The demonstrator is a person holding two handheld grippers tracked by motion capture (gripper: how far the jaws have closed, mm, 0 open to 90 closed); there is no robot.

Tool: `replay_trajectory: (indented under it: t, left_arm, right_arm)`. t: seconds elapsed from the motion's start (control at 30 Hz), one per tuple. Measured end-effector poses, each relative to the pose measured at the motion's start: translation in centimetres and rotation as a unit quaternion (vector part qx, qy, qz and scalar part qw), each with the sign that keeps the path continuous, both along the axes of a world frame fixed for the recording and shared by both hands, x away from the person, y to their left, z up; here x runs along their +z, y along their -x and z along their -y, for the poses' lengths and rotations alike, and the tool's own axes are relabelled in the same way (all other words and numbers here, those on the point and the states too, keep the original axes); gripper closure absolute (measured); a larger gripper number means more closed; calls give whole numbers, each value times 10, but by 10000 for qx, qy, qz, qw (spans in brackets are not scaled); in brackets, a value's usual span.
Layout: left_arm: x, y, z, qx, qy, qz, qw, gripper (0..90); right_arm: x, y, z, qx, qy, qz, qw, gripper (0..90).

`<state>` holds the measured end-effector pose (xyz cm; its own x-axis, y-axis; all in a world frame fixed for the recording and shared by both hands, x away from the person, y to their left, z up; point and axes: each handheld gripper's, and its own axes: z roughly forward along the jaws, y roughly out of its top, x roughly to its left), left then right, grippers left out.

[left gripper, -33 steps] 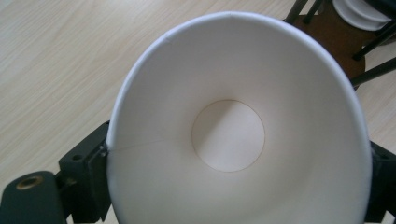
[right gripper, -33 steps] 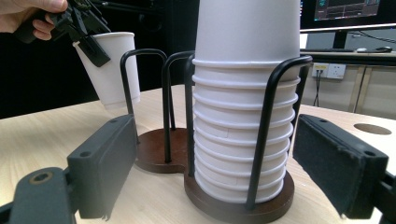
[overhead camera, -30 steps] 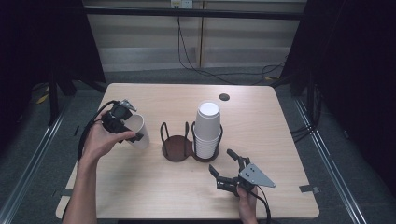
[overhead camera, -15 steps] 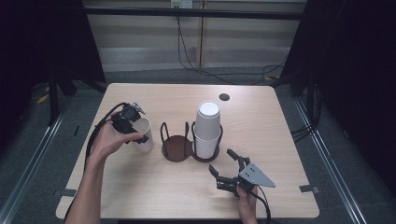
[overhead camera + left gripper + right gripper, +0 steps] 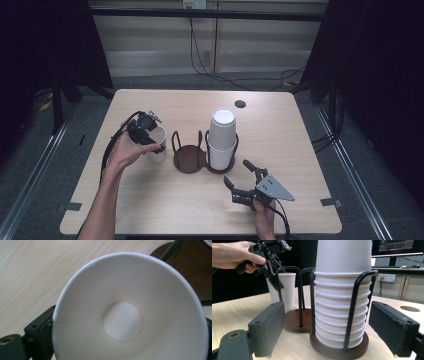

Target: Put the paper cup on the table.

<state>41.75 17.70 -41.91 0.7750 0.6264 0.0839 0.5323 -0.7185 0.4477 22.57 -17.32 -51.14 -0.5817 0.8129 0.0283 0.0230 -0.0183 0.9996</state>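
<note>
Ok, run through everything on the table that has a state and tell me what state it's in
Cup: upright, empty, held by the left tongs.
Cup stack: upside down, in the right holder ring.
Left holder ring: empty.
Right tongs: open, holding nothing.

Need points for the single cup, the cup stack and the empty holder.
single cup [image 5: 159, 145], high view, on its side wall.
cup stack [image 5: 342, 305], right gripper view, on the stacked rims.
empty holder [image 5: 189, 159], high view, on its round brown base.
</note>
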Motion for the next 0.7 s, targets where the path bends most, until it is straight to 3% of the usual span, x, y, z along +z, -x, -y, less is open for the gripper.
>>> replay_trajectory:
  t: [0.1,0.37,0.7]
  left_arm:
    - [-1,0,0,-72,-102,-33,9999,53]
    - [-9,3,-3,97,199,-19,9998,69]
    - [-20,10,-11,-77,457,71,9989,77]
  right_arm:
    - [0,0,0,-1,0,-2,10000,141]
    - [0,0,0,7,-3,-4,10000,141]
    - [0,-1,0,-4,-2,-16,10000,142]
